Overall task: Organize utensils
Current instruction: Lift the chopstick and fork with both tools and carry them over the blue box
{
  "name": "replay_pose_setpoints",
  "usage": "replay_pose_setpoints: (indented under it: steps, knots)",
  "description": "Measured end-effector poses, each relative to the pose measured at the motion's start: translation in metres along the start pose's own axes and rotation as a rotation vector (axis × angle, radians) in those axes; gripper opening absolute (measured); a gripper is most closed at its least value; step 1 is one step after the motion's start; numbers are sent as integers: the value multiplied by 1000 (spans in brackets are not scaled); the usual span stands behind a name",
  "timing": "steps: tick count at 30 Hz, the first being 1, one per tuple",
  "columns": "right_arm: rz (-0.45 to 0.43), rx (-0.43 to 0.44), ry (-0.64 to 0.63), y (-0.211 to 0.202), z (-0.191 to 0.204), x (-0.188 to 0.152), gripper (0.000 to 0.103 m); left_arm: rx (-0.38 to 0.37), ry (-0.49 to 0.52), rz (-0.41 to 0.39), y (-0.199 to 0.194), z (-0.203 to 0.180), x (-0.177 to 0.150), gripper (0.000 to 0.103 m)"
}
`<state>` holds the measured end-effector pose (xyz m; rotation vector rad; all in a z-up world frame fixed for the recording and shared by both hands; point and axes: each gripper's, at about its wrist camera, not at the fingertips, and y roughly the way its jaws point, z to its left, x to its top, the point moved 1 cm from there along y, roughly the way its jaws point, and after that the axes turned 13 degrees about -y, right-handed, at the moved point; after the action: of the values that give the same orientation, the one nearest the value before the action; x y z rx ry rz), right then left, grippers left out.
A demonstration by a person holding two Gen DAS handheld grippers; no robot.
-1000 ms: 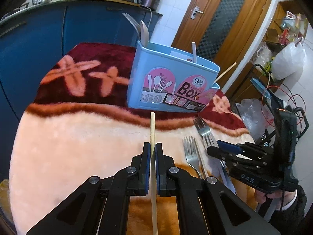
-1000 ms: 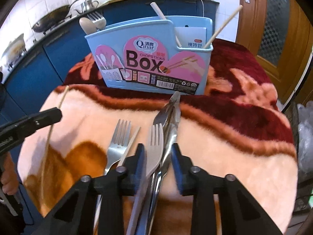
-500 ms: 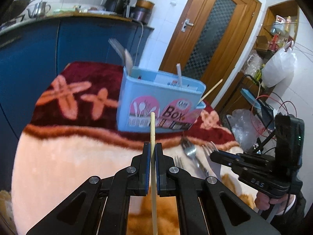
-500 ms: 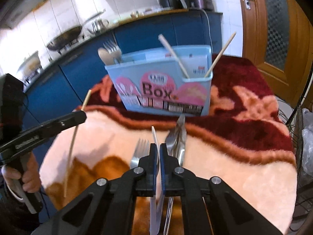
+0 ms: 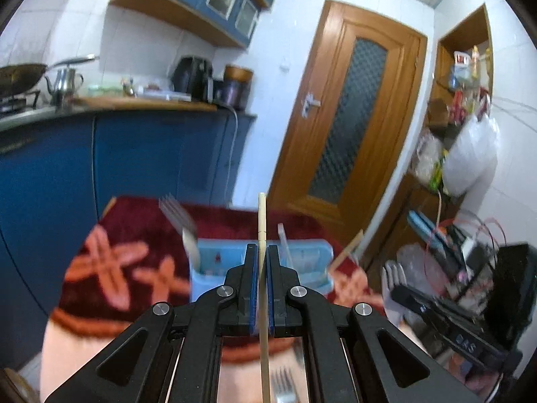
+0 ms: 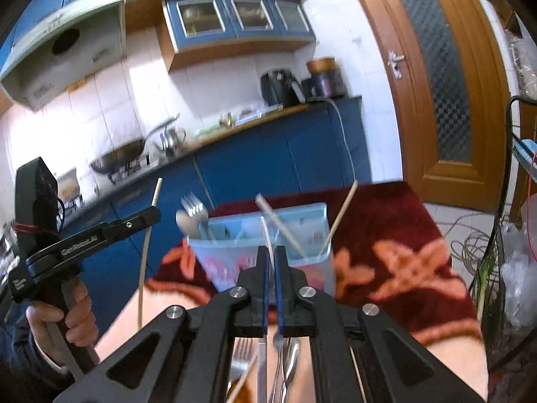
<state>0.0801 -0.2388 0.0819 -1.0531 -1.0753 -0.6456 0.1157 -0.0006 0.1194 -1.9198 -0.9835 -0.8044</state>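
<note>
Ahead of both claws: box | left gripper clamps chopstick | right gripper clamps a white stick | step: carrying | next: drop into compartments

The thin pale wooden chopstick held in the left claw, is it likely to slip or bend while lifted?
The thin pale wooden chopstick looks straight, so probably stiff. The left claw pinches it along its length, so it may pivot or slide. It seems light.
</note>
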Motion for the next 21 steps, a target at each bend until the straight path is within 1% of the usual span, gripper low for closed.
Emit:
replay_pose_setpoints:
  steps: [2, 5, 9, 16, 19, 21]
  knots:
    - [-19, -8, 7, 2, -6, 7, 5, 1, 0, -47, 4, -3, 11, 4]
    - [-49, -20, 11, 7, -15, 20, 5, 11, 5, -139, 10, -5, 28, 4]
    - [-81, -39, 4, 18, -23, 34, 5, 63, 32, -250, 19, -6, 41, 4]
    - [-139, -49, -26, 40, -25, 53, 5, 81, 12, -345, 36, -1, 59, 4]
    - [-157, -42, -26, 52, -28, 61, 5, 83, 17, -370, 44, 0, 60, 4]
    - [-172, -44, -30, 57, -28, 64, 5, 102, 28, -398, 51, 1, 60, 4]
